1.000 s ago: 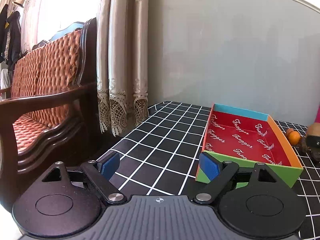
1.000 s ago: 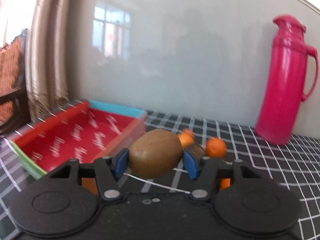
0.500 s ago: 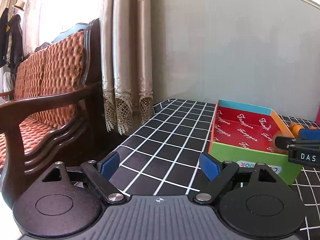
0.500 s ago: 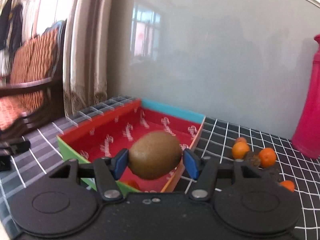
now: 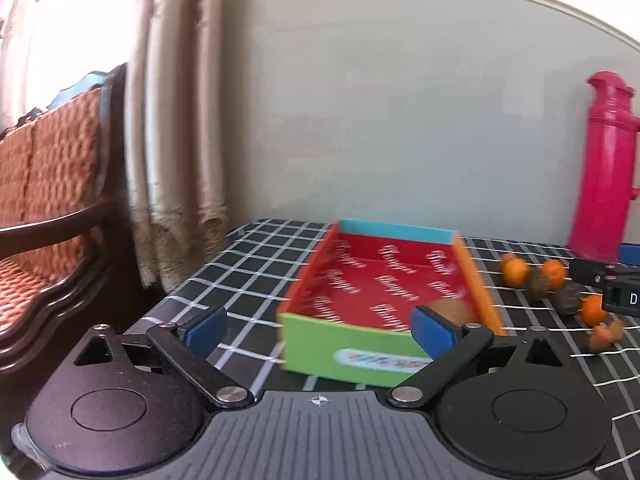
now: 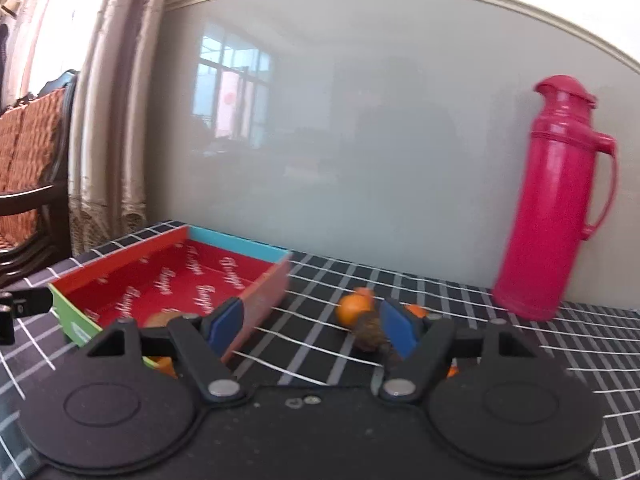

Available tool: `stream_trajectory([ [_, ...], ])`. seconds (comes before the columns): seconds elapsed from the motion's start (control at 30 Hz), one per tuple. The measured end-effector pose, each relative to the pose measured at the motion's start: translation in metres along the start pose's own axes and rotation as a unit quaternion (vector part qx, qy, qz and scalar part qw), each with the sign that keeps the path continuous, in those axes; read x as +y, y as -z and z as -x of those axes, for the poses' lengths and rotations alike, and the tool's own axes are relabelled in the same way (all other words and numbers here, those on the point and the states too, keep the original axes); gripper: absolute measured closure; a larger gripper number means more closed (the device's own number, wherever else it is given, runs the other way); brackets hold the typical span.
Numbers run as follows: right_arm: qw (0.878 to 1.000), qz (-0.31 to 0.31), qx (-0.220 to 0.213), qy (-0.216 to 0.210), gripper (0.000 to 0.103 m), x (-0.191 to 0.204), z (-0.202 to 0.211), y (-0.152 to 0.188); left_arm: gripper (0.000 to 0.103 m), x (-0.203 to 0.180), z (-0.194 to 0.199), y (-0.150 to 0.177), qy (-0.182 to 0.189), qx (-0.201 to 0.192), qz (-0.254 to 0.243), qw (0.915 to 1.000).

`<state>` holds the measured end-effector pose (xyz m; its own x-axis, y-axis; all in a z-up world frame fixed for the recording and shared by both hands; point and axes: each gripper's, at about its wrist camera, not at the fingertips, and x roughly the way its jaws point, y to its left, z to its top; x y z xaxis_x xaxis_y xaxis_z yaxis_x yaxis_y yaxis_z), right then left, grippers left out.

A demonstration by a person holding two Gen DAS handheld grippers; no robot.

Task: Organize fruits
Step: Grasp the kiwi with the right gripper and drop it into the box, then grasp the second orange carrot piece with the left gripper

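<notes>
Looking along the left claw (image 5: 318,326): spread wide, blue pads (image 5: 206,326) far apart, gripping nothing, hovering over the black checked surface (image 5: 240,264). Just beyond the pads, a shallow box (image 5: 348,350) with a green near wall, orange right wall, light-blue far wall and red floor. Repeated white script across the red floor, too blurred to read; a white label with coloured letters on the green wall, likewise unreadable. Inside the box, at the near right corner against the orange wall, a brown kiwi (image 5: 450,310), partly hidden behind the right pad. To the right of the box, on the surface, a cluster of small oranges (image 5: 515,271) mixed with darker brown fruits (image 5: 538,282). Behind them, against the wall, a tall pink thermos (image 5: 604,172). At the right edge, part of the right claw (image 5: 608,284) with a white letter "D" visible.

Looking along the right claw (image 6: 312,328): also spread open, empty, left pad in front of the box (image 6: 180,276) wall, right pad in front of the fruit cluster. Kiwi (image 6: 160,319) resting on the red floor near the green end. White script again illegible. An orange (image 6: 352,308) and a brown fruit (image 6: 370,332) between the pads, on the surface beside the box. Pink thermos (image 6: 554,204) upright at the right.
</notes>
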<state>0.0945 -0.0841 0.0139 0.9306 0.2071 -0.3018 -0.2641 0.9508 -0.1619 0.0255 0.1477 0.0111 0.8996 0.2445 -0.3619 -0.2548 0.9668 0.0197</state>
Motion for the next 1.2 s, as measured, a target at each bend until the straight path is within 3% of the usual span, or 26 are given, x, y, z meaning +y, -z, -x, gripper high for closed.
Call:
stream_trajectory([
  [0.1, 1.0, 0.0, -0.001, 0.02, 0.028, -0.016, 0.009, 0.005, 0.0, -0.019, 0.002, -0.001, 0.015, -0.002, -0.009, 0.9998],
  [0.6, 0.992, -0.054, 0.001, 0.113, 0.025, -0.119, 0.048, 0.026, 0.0, -0.113, 0.009, -0.003, 0.111, -0.001, -0.035, 0.9932],
  [0.83, 0.989, -0.07, 0.003, 0.129, 0.024, -0.146, 0.058, 0.035, 0.0, -0.162, 0.011, 0.007, 0.123, 0.003, -0.089, 0.9883],
  [1.2, 0.981, -0.096, 0.035, 0.166, 0.024, -0.178, 0.045, 0.061, 0.0, -0.219, -0.012, 0.023, 0.159, 0.045, -0.116, 0.9794],
])
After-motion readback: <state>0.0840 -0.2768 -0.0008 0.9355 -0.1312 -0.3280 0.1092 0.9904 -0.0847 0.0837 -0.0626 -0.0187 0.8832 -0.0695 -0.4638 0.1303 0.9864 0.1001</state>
